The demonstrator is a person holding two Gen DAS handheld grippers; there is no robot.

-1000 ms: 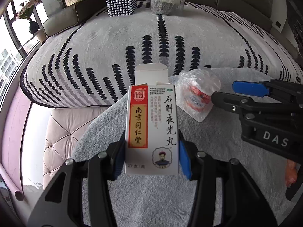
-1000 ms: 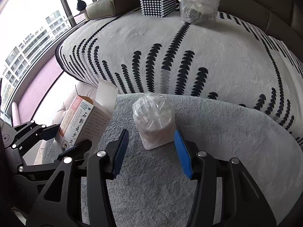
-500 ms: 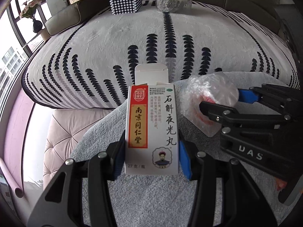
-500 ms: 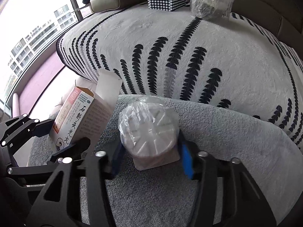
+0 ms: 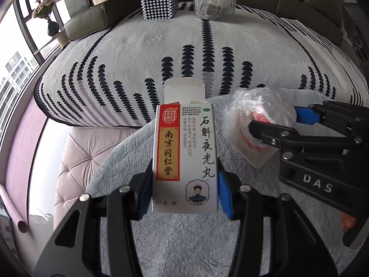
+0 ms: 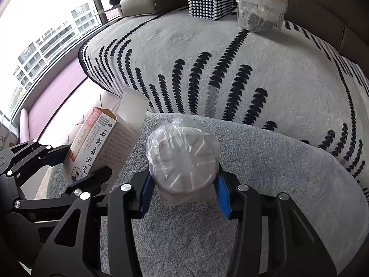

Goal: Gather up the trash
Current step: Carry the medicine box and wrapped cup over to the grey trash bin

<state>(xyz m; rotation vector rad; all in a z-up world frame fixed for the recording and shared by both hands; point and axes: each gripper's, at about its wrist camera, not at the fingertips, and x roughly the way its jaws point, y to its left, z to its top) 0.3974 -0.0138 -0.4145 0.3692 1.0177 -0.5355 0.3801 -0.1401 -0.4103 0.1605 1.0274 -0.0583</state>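
While the left claw [image 5: 184,191] pinches the medicine box [image 5: 185,157] above the grey cushion [image 6: 265,184], the right claw [image 6: 183,194] squeezes a plastic-wrapped cup [image 6: 183,159]; slick wrap could slip free.

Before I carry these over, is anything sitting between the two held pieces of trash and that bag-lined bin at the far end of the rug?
Nothing visible does. The medicine box and the wrapped round container face bare patterned rug up to the bin. The dotted box stands to the bin's left, off the line.
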